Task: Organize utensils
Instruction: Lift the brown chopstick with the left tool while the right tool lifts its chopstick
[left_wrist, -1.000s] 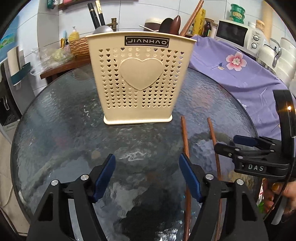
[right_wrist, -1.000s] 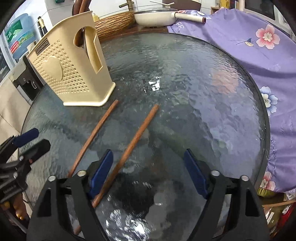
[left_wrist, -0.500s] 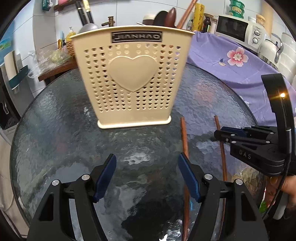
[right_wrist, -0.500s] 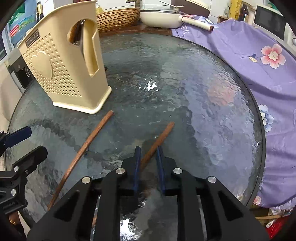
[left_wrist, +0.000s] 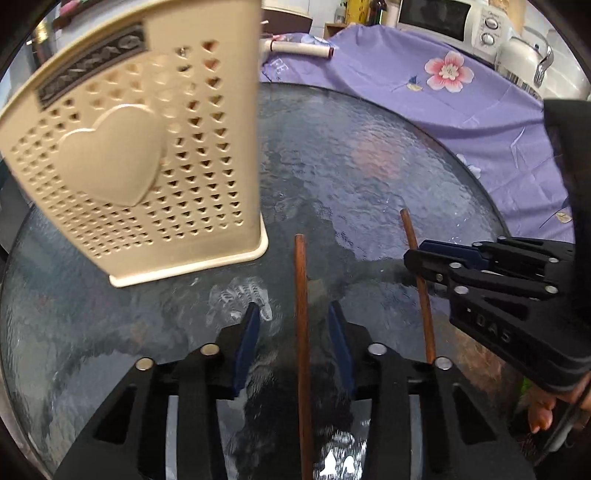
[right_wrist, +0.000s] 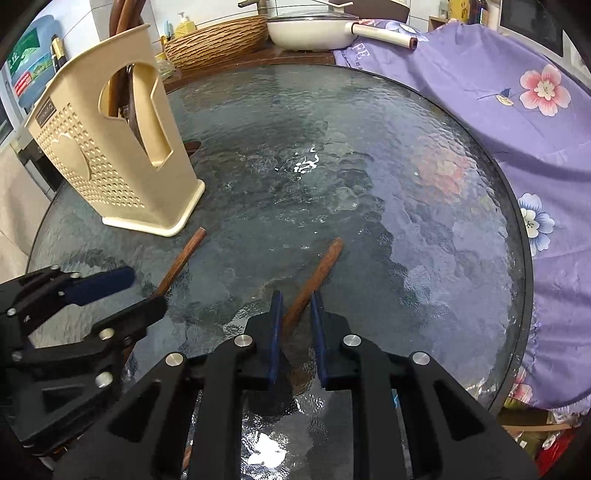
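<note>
Two brown chopsticks lie side by side on the round glass table (left_wrist: 369, 155). My left gripper (left_wrist: 293, 309) straddles the left chopstick (left_wrist: 300, 280); its jaws are closing, and a gap still shows on each side of the stick. In the right wrist view, my right gripper (right_wrist: 295, 297) is shut on the right chopstick (right_wrist: 321, 266), low over the glass. That view also shows the left gripper (right_wrist: 144, 291) over the other chopstick (right_wrist: 184, 251). A cream perforated utensil holder (left_wrist: 147, 166) stands just beyond, with wooden utensils (right_wrist: 123, 92) in it.
A purple flowered cloth (right_wrist: 517, 122) drapes the surface to the right of the table. A white pan (right_wrist: 310, 29) and a woven basket (right_wrist: 218, 40) sit behind, and a microwave (left_wrist: 443, 18) and kettle (left_wrist: 524, 59) at the far right. The table edge (right_wrist: 526, 295) curves close on the right.
The left gripper slid right until it straddled the left chopstick, and its jaws narrowed. The right gripper went from wide open to shut on the right chopstick.
</note>
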